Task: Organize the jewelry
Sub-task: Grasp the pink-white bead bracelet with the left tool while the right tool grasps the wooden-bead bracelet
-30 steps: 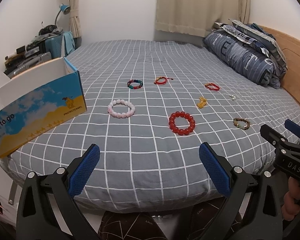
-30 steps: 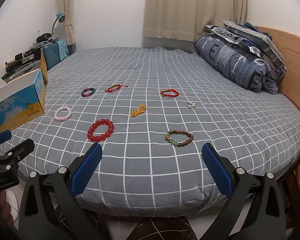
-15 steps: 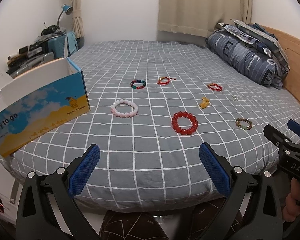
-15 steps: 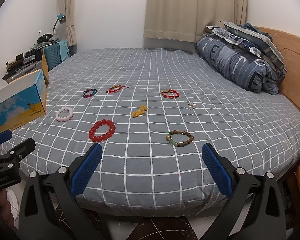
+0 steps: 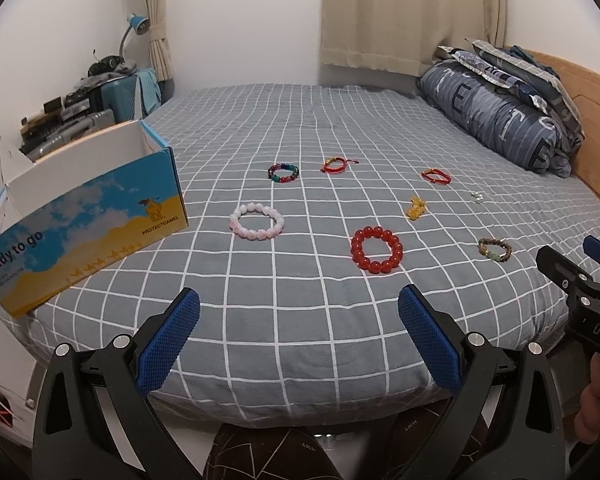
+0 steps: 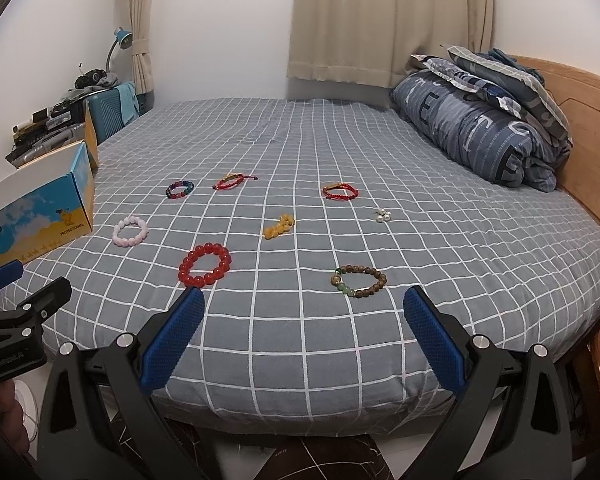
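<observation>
A big bed [image 5: 300, 128] with a gray cover and white squares fills the room, and all the jewelry lies on it. At the head of the bed a rolled blue quilt [image 5: 500, 124] leans by a wooden headboard [image 6: 588, 120], and tan curtains [image 6: 380, 20] hang on the wall behind the bed. An open box [image 5: 84, 216] with a camel picture sits at the left edge of the bed. The left gripper [image 5: 299, 328] and the right gripper [image 6: 304, 324] both hang over the near edge of the bed, spread wide, and hold nothing. A red bead bracelet [image 5: 376, 249] lies on the bed just ahead of the left gripper, and a pink bead bracelet [image 5: 257, 222] lies on the bed nearer the box. A brown bead bracelet [image 6: 359, 281] lies on the bed just ahead of the right gripper. Farther up the bed lie a many-colored bracelet [image 5: 283, 172], two red string bracelets [image 5: 335, 165] [image 5: 436, 176], a small yellow piece [image 6: 279, 226] and tiny white pearls [image 6: 383, 215].
</observation>
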The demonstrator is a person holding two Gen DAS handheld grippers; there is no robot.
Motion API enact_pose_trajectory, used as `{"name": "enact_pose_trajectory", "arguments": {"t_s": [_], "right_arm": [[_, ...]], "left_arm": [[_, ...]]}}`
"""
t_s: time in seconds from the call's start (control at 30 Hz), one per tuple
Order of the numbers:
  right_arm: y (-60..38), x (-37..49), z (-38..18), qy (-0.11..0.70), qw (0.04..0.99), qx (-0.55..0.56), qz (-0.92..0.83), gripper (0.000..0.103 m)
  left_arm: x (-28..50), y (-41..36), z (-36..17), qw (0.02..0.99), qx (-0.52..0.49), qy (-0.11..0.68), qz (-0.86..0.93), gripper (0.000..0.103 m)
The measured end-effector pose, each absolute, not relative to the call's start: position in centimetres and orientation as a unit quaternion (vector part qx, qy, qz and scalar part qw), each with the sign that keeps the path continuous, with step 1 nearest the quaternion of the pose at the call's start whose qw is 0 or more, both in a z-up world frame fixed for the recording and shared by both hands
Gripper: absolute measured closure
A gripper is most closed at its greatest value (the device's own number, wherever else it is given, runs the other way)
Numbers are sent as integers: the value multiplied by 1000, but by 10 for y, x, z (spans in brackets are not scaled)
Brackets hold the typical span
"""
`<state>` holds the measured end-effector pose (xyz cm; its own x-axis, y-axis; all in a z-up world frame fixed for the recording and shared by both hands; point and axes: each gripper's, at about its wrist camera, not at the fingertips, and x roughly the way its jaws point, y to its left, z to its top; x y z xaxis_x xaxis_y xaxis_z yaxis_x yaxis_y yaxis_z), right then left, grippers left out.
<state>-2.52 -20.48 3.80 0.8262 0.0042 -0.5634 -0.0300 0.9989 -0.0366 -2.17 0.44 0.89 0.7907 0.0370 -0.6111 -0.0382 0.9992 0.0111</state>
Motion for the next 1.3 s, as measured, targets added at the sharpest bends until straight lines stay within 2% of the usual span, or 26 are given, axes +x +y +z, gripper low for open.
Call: {"name": "enact_pose_trajectory", "arguments": {"t_s": [0.5, 0.7, 0.8, 1.03, 1.3], "right_arm": [[-209, -3, 40, 305, 952, -25, 4, 7], [-219, 40, 27, 343, 939, -30, 10, 7], [-224, 68, 12, 375, 926, -36, 17, 13], [-239, 122, -27, 437, 899, -26, 13, 15], [-257, 148, -58, 494, 869, 18, 26, 33]], "left_arm": [[1, 8, 10, 944, -4, 331, 19, 6], [50, 20, 0, 934, -7, 358, 20, 6], [86, 30, -12, 927, 1, 374, 36, 6], [153, 57, -50, 899, -33, 435, 41, 10], [186, 62, -78, 885, -12, 462, 57, 11]]}}
